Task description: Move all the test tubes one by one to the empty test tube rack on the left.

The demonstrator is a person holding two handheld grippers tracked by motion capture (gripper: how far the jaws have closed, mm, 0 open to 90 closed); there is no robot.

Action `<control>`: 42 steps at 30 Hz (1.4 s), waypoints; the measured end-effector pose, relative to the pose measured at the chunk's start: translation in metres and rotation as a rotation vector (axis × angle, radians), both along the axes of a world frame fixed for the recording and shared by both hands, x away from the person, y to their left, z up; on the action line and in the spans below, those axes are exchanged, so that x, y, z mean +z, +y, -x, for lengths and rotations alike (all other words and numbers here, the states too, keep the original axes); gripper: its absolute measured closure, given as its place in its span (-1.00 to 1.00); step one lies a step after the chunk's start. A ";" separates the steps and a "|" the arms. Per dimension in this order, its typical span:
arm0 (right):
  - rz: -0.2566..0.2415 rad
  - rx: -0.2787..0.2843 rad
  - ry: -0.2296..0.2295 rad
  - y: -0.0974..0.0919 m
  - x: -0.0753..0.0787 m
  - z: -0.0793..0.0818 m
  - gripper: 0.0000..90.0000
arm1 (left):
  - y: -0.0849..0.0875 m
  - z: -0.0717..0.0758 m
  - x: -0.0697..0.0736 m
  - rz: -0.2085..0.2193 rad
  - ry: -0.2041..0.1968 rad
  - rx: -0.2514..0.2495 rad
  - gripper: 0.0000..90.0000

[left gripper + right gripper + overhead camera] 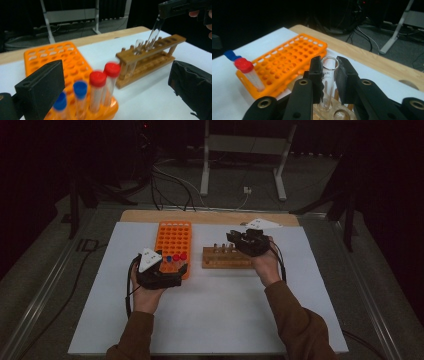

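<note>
Glass tube between right tool jaws, above wooden rack.

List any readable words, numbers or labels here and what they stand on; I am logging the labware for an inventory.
No text can be read with certainty.
Glass test tube, held in the right gripper above the wooden rack: small dark print below its rim, too blurred to read.
Floor left of the table: pale marks like "ID", uncertain.
Orange rack, capped tubes: no markings visible.
</note>
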State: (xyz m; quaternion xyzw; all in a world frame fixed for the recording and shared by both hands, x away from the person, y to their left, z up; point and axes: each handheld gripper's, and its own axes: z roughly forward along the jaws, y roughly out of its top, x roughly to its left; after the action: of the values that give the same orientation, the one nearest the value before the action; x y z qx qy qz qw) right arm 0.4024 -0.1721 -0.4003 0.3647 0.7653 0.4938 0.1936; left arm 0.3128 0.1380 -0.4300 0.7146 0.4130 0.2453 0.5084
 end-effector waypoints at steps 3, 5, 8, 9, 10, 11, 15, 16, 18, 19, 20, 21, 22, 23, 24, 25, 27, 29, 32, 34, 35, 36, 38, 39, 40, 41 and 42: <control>-0.001 0.010 -0.011 -0.002 0.010 0.002 0.69 | -0.009 -0.002 0.008 -0.007 -0.016 -0.018 -0.97; -0.008 0.019 -0.013 -0.002 0.015 0.004 0.69 | -0.016 -0.004 0.012 -0.017 -0.025 -0.030 -0.97; -0.008 0.033 -0.019 -0.003 0.020 0.007 0.69 | -0.027 -0.007 0.014 -0.025 -0.028 -0.051 -0.97; -0.002 0.038 -0.022 -0.002 0.021 0.009 0.69 | -0.031 -0.008 0.014 -0.022 -0.029 -0.056 -0.97; 0.000 0.042 -0.022 -0.002 0.022 0.010 0.69 | -0.034 -0.009 0.013 -0.026 -0.030 -0.062 -0.97; 0.001 0.046 -0.021 -0.002 0.022 0.011 0.69 | -0.037 -0.010 0.013 -0.029 -0.030 -0.066 -0.97; -0.006 0.067 -0.005 -0.003 0.020 0.014 0.69 | -0.048 -0.015 0.009 -0.026 -0.017 -0.081 -0.96; -0.008 0.071 0.002 -0.002 0.019 0.015 0.69 | -0.050 -0.015 0.008 -0.025 -0.014 -0.084 -0.96; -0.017 0.084 0.013 -0.002 0.017 0.016 0.69 | -0.055 -0.018 0.007 -0.026 -0.009 -0.091 -0.96; -0.020 0.090 0.018 -0.001 0.016 0.017 0.69 | -0.058 -0.019 0.006 -0.029 -0.005 -0.094 -0.96; -0.018 0.095 0.024 0.000 0.015 0.018 0.69 | -0.060 -0.020 0.005 -0.035 -0.001 -0.094 -0.96; -0.018 0.101 0.027 0.002 0.014 0.019 0.69 | -0.062 -0.021 0.004 -0.033 0.002 -0.092 -0.95; -0.016 0.107 0.032 0.003 0.013 0.020 0.69 | -0.064 -0.021 0.003 -0.026 0.002 -0.091 -0.92; -0.012 0.114 0.033 0.005 0.012 0.021 0.69 | -0.066 -0.021 0.002 -0.018 0.004 -0.092 -0.90; -0.009 0.123 0.036 0.007 0.011 0.023 0.69 | -0.068 -0.022 0.002 -0.018 0.004 -0.093 -0.88; -0.005 0.131 0.038 0.009 0.010 0.024 0.69 | -0.070 -0.022 0.001 -0.016 0.003 -0.099 -0.85; 0.002 0.148 0.040 0.013 0.009 0.027 0.69 | -0.074 -0.022 0.000 -0.025 -0.001 -0.101 -0.75; -0.002 0.161 0.041 0.018 0.007 0.028 0.69 | -0.077 -0.023 -0.002 -0.024 -0.002 -0.100 -0.62; -0.004 0.178 0.047 0.024 0.005 0.030 0.69 | -0.080 -0.024 -0.004 -0.037 0.005 -0.116 -0.46; -0.004 0.187 0.048 0.028 0.004 0.032 0.69 | -0.082 -0.024 -0.006 -0.044 0.010 -0.126 -0.36; -0.003 0.192 0.048 0.029 0.003 0.032 0.69 | -0.084 -0.024 -0.007 -0.047 0.008 -0.130 -0.28; -0.003 0.196 0.047 0.030 0.003 0.033 0.69 | -0.085 -0.024 -0.007 -0.051 0.003 -0.131 -0.20; -0.003 0.202 0.050 0.032 0.002 0.034 0.69 | -0.086 -0.024 -0.008 -0.053 0.003 -0.149 -0.05; -0.001 0.206 0.049 0.032 0.002 0.035 0.69 | -0.088 -0.024 -0.009 -0.058 0.004 -0.151 0.03; -0.002 0.209 0.052 0.033 0.001 0.035 0.69 | -0.088 -0.025 -0.009 -0.058 0.006 -0.154 0.10; -0.003 0.211 0.053 0.033 0.001 0.036 0.68 | -0.088 -0.025 -0.010 -0.052 0.008 -0.162 0.16; -0.005 0.214 0.052 0.033 0.001 0.036 0.69 | -0.088 -0.025 -0.010 -0.053 0.009 -0.164 0.23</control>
State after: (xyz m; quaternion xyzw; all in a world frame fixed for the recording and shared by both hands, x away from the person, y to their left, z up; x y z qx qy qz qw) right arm 0.3667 -0.1391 -0.3994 0.2939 0.8034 0.5040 0.1189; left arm 0.3382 0.0502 -0.4399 0.7603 0.3487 0.2105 0.5061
